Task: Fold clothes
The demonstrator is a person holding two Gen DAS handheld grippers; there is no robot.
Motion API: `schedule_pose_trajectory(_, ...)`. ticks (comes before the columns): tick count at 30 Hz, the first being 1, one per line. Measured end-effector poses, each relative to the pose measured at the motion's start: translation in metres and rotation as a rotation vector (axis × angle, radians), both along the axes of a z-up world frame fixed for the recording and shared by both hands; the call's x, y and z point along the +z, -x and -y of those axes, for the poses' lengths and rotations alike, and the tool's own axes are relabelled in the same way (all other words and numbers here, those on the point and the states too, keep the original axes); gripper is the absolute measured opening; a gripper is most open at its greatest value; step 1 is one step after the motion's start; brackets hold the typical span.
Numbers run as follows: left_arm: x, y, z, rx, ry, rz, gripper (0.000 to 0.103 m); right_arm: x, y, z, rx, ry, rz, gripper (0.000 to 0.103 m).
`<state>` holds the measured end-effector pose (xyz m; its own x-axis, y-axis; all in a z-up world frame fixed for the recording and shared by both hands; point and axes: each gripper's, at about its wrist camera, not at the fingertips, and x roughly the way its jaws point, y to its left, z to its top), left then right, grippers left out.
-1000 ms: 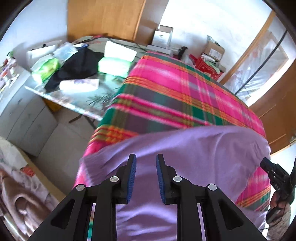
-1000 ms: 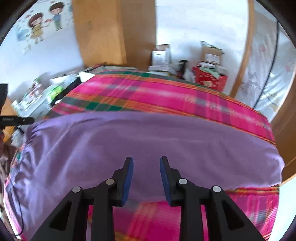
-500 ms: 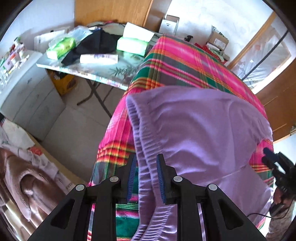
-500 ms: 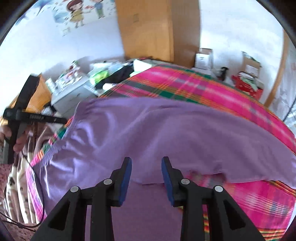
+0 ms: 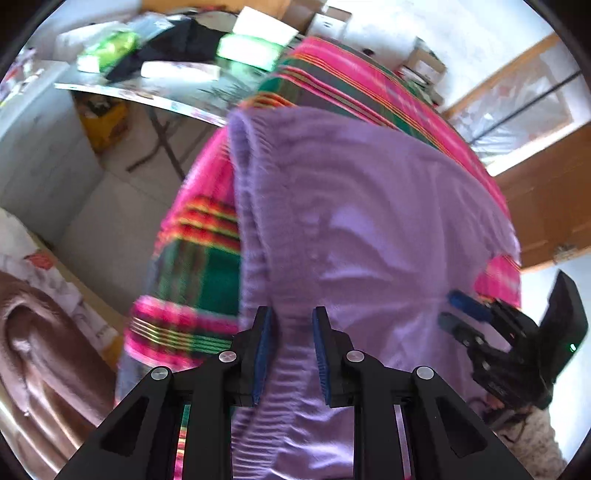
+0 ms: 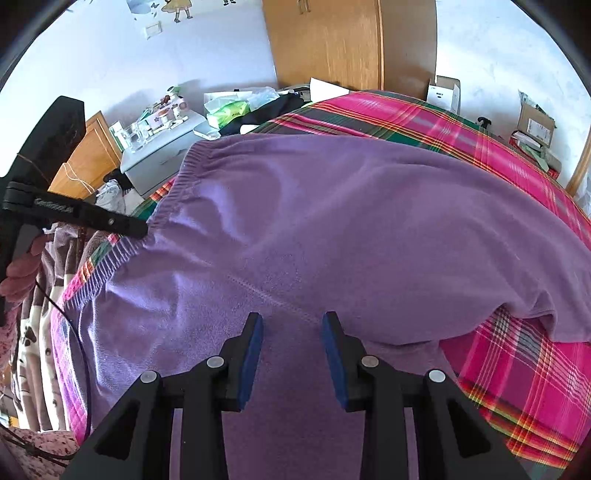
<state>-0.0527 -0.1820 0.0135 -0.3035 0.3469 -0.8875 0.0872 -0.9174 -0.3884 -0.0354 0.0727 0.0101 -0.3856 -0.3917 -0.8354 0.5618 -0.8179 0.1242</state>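
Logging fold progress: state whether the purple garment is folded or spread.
Folded over once: purple garment has its upper layer doubled over the lower layer on the plaid blanket.

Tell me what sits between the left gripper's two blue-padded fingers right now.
In the left wrist view, the gathered elastic waistband of the purple fleece trousers runs between the left gripper fingers; the jaws stand slightly apart.

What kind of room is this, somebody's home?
Most likely a bedroom at home. A purple garment lies on a pink plaid blanket over what seems a bed, with a wooden wardrobe behind and cartoon stickers on the wall.
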Motion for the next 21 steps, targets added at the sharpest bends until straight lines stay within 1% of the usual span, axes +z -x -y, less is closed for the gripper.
schedule_pose_trajectory(14, -0.010, -0.007, 0.007, 0.059, -0.099, 0.008, 0.024, -0.003, -0.002, 0.001, -0.052, 0.075, 0.018, 0.036)
schedule_pose_trajectory(16, -0.010, -0.008, 0.008, 0.072, -0.100, -0.001, 0.023, -0.003, -0.003, 0.001, -0.053, 0.086, 0.024, 0.036)
schedule_pose_trajectory(19, -0.010, -0.009, 0.010, 0.091, -0.099, -0.016, 0.012, -0.004, -0.005, 0.004, -0.050, 0.090, 0.025, 0.036)
schedule_pose_trajectory(21, -0.010, -0.010, 0.011, 0.104, -0.098, -0.026, 0.011, -0.005, -0.005, 0.004, -0.053, 0.094, 0.024, 0.036)
